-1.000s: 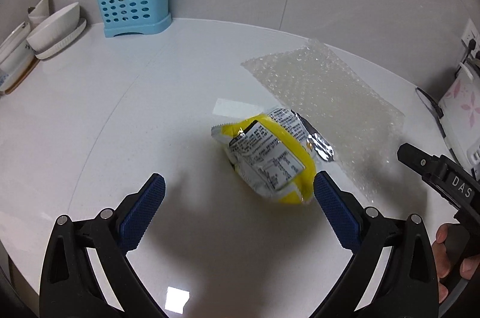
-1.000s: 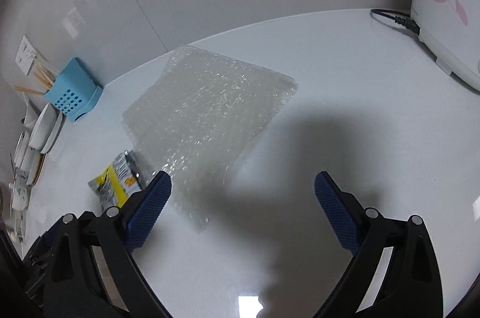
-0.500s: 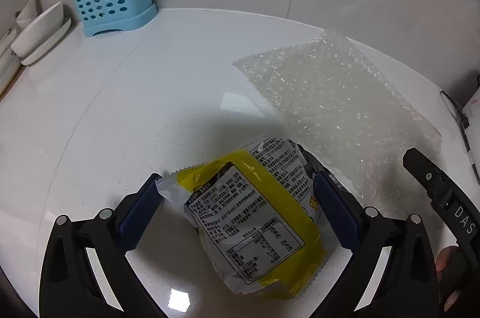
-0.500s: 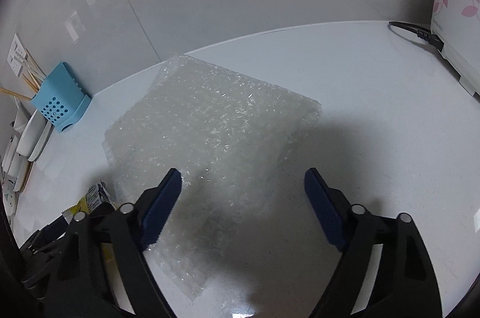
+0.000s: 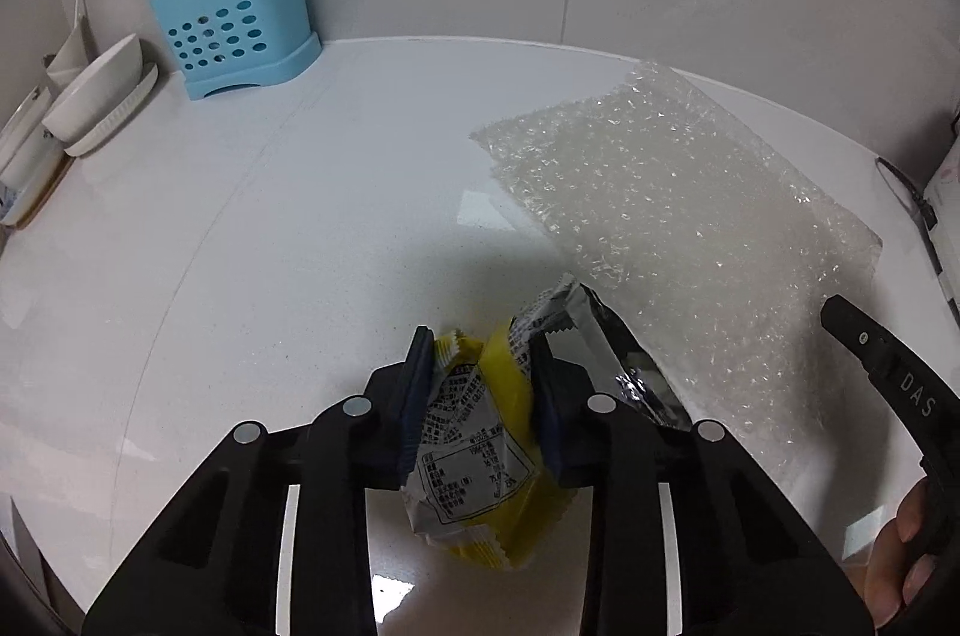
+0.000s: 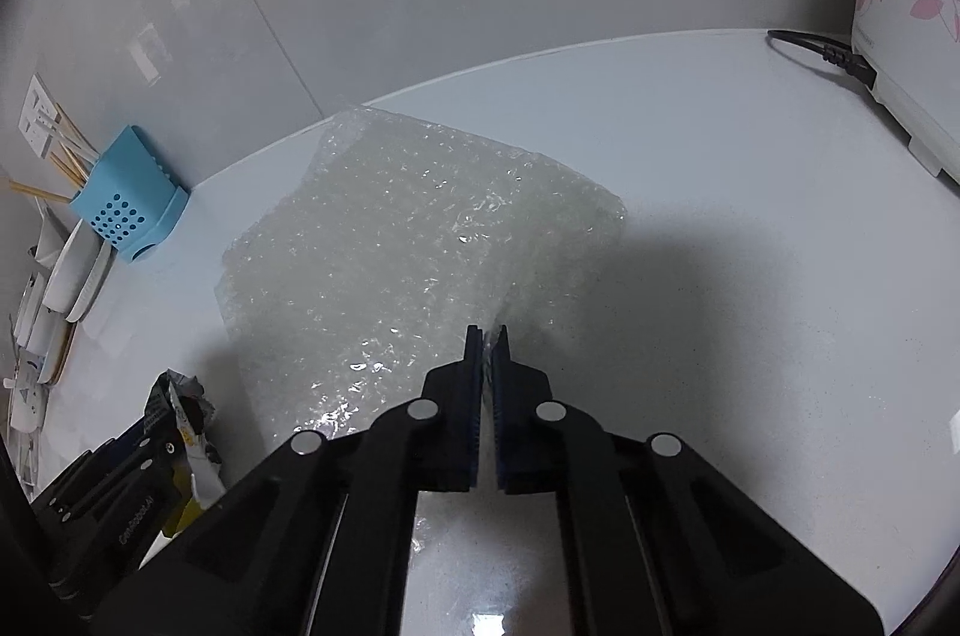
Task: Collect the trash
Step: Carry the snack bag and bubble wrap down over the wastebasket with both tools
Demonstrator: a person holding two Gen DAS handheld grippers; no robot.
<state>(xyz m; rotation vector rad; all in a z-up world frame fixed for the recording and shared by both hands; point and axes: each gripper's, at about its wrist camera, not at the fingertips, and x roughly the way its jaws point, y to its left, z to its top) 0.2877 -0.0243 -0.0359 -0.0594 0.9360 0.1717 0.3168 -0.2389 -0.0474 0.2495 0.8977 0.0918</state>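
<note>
You are at the grasp step of collecting trash, with both pieces pinched on the counter [image 5: 252, 240]. The bubble wrap [image 6: 408, 246] lies mid-counter, its far corner towards the back edge; your right gripper [image 6: 487, 336] has just closed its jaws and holds the near edge of the sheet, pointing steeply down. The wrapper [image 5: 480, 432] sits at the near edge beside the wrap; your left gripper [image 5: 480, 360] has just been closing and its narrow jaws squeeze the wrapper, also tilted down. Next, I judge, you need to lift both clear and carry them to a bin, which is not in view; the limp sheet may drag.
</note>
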